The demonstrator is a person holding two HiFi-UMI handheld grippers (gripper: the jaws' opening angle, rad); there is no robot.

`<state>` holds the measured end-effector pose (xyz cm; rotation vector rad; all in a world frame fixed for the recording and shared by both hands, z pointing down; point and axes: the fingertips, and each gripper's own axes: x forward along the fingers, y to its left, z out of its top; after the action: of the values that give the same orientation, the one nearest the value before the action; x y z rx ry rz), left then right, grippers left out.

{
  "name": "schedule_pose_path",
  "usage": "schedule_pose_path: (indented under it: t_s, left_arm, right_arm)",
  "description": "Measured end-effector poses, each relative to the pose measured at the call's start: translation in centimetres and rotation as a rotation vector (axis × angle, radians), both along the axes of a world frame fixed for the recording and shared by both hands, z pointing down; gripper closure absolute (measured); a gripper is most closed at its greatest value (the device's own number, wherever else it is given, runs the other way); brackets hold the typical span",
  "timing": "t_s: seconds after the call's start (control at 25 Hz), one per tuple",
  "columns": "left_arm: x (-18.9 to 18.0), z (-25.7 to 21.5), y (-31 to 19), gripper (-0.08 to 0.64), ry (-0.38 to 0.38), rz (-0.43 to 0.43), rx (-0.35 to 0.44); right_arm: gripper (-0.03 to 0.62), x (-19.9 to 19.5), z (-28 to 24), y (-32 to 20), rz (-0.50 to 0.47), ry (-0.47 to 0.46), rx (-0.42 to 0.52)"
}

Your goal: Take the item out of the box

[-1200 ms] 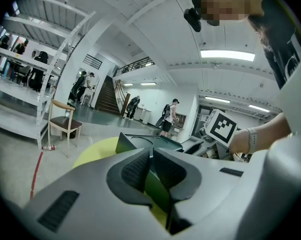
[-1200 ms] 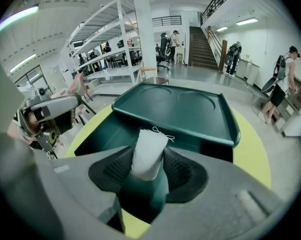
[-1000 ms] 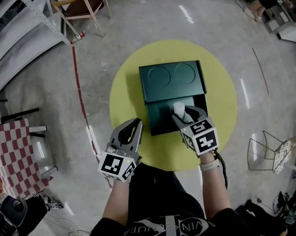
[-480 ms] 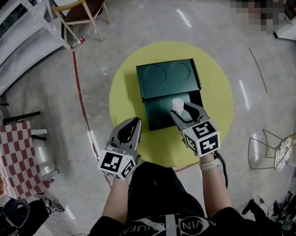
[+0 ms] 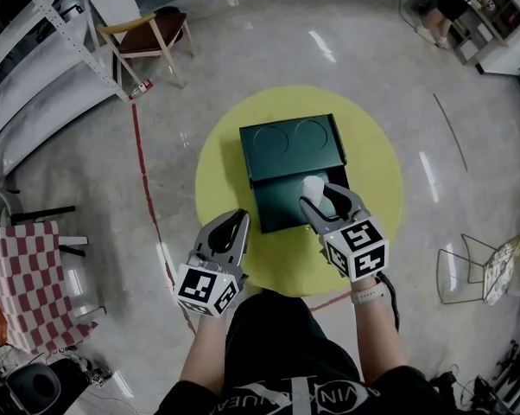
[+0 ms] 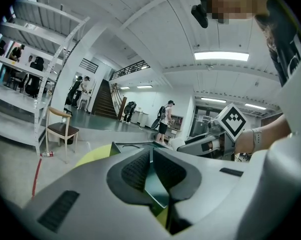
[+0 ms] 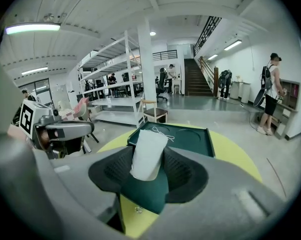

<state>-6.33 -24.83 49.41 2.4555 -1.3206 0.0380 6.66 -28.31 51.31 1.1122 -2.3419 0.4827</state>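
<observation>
A dark green box [image 5: 282, 207] lies on a round yellow mat [image 5: 377, 167], its lid [image 5: 290, 143] folded back flat beyond it. My right gripper [image 5: 322, 199] hangs over the box's right part, shut on a white, soft-looking pouch [image 5: 313, 186]. In the right gripper view the pouch [image 7: 148, 153] stands upright between the pads [image 7: 183, 171], above the green box [image 7: 185, 136]. My left gripper [image 5: 234, 223] hovers left of the box near the mat's edge. Its pads [image 6: 135, 170] nearly touch, with nothing between them.
A wooden chair [image 5: 148, 15] and metal shelving [image 5: 35, 50] stand at the far left. A red tape line [image 5: 148, 188] runs along the floor. A checkered cloth [image 5: 18, 275] is at the left and a wire rack [image 5: 476, 266] at the right. People stand far off [image 7: 270, 91].
My right gripper has risen with the white pouch, away from the box's floor. The left gripper has come up a little beside the box.
</observation>
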Motion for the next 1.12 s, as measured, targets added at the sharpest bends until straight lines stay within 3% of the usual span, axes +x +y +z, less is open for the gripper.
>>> schedule_pose_path:
  t_s: [1.12]
  left_arm:
    - [-0.2,-5.5,-1.0,0.535,-0.026,0.014,0.084]
  right_arm:
    - [0.397,-0.1,-7.2,0.6,-0.011,-0.073,0.138]
